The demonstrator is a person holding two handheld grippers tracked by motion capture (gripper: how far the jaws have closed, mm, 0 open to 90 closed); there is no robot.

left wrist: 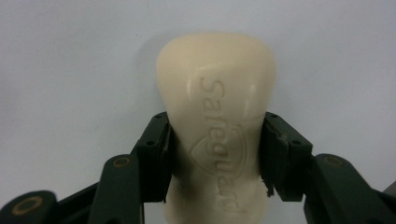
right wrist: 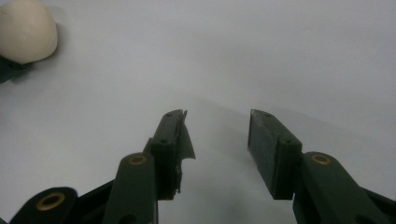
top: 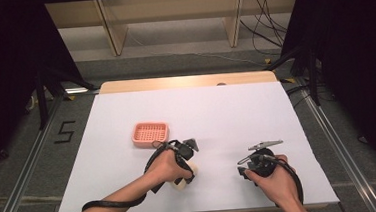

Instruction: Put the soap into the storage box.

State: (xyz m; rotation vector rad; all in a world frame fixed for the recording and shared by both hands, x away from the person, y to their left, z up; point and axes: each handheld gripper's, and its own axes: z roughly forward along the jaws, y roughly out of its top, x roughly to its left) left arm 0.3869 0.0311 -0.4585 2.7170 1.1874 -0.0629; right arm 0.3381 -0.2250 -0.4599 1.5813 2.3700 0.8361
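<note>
Cream, waisted soap bar point(left wrist: 215, 126) with embossed lettering lies on white table point(top: 236, 112), near edge, well short of pink slotted plastic soap dish point(top: 150, 133).

Judged: grasp made, lift and carry to dish left; dish holds nothing.

Left hand-held gripper point(left wrist: 215, 158): jaws clamped on soap bar's narrow waist, pads touching both sides.

Right hand-held gripper point(right wrist: 217, 149): jaws spread, nothing between, hovering over bare table, apart from soap.

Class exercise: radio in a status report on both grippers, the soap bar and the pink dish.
Left gripper shut on soap bar. Right gripper open, holding nothing, over the white table. Pink soap dish empty, path to it clear.
</note>
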